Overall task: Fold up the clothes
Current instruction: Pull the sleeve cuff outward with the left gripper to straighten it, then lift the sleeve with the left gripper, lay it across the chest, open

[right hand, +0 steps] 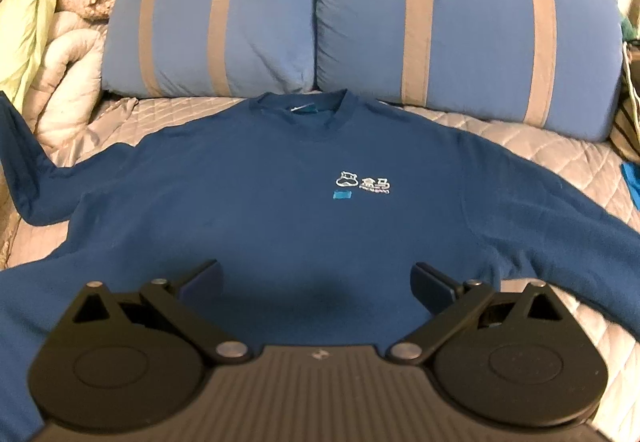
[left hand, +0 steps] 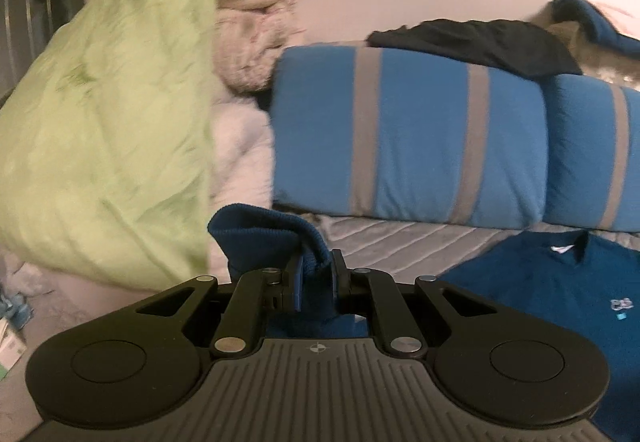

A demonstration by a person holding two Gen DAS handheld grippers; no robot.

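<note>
Left gripper: jaws nearly together, clamped on the ribbed cuff of the blue sweatshirt. The cuff fabric bunches up between the pads and stands above them, lifted off the bed. Sleeve trails down behind the jaws toward the camera.

Right gripper: jaws wide apart, nothing between the pads. It hangs over the lower front of the sweatshirt, pointing down at the fabric (contact with the cloth can't be told from this view).

Sweatshirt lies face up, flat on the grey quilted bedspread, collar toward the pillows, small white logo on the chest. In the right wrist view, the sleeve on the right runs out flat to the frame edge; the sleeve on the left rises off the bed at the far left edge.

Beyond the collar: two blue pillows with grey stripes, side by side, touching. A dark garment lies on top of them. Left of the pillows, a heap of bedding: light green blanket draped over a pale quilted duvet.
</note>
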